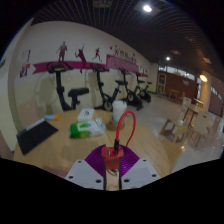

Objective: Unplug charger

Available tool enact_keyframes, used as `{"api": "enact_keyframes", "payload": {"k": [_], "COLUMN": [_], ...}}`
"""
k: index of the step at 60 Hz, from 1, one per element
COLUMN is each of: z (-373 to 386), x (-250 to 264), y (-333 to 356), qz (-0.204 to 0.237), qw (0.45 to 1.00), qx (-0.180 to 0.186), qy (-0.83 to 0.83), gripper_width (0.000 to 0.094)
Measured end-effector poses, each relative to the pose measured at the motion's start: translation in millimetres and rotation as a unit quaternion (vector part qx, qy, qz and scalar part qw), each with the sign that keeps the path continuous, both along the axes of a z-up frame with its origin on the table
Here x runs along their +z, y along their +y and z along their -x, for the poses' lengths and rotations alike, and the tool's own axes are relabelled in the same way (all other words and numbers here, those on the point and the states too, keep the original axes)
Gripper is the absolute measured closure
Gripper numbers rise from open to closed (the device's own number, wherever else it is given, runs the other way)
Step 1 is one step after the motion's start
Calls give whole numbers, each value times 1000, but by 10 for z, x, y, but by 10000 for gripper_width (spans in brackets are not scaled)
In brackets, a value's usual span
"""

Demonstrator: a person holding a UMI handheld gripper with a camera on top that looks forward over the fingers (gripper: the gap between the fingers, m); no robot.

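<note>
Dim indoor scene, bright ceiling lamps (147,8) glaring overhead; strong fisheye curvature, soft focus throughout.

Charger (112,155) body behind tool (111,176) fingers; cable (124,128) far end, bench (60,150) clutter too small.

Fingers (112,178) grip a red cable (124,130) above the round table (60,150).

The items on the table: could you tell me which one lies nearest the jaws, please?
The red cable, looping up right at the gripper; the green packet, white cup and dark laptop lie farther off.
</note>
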State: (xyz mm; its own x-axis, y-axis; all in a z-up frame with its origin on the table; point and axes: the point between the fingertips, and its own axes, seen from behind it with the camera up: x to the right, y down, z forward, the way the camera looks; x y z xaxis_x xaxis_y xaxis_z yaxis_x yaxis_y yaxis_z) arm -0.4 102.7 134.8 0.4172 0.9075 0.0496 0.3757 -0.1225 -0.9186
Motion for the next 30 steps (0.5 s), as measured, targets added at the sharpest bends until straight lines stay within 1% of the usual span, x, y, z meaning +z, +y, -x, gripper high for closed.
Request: {"api": "enact_keyframes", "payload": {"k": [2,4,10,12,16,20,22,28,29,30], "z": [-151,-147,-398,-326,-403,-409,-428,-572,-598,-629], "x": [-189,-343,-854,-1040,-1248,-1442,-1470,-1272,-1203,-1126], "y": [111,118,206,179,184,156,159,154,132,120], "qz": [3,6,8,9,18,27,31,35,37,37], "qw": [1000,999,994,991,987,983,983,984,984,985], "qx": [0,2,20,29,40,42,39,30,31,29], "qy": [-24,-48,-109,-130,-155,-175,-179,-173,-169,-164], "gripper_width": [764,756,723,702,665,625,527,61,59,86]}}
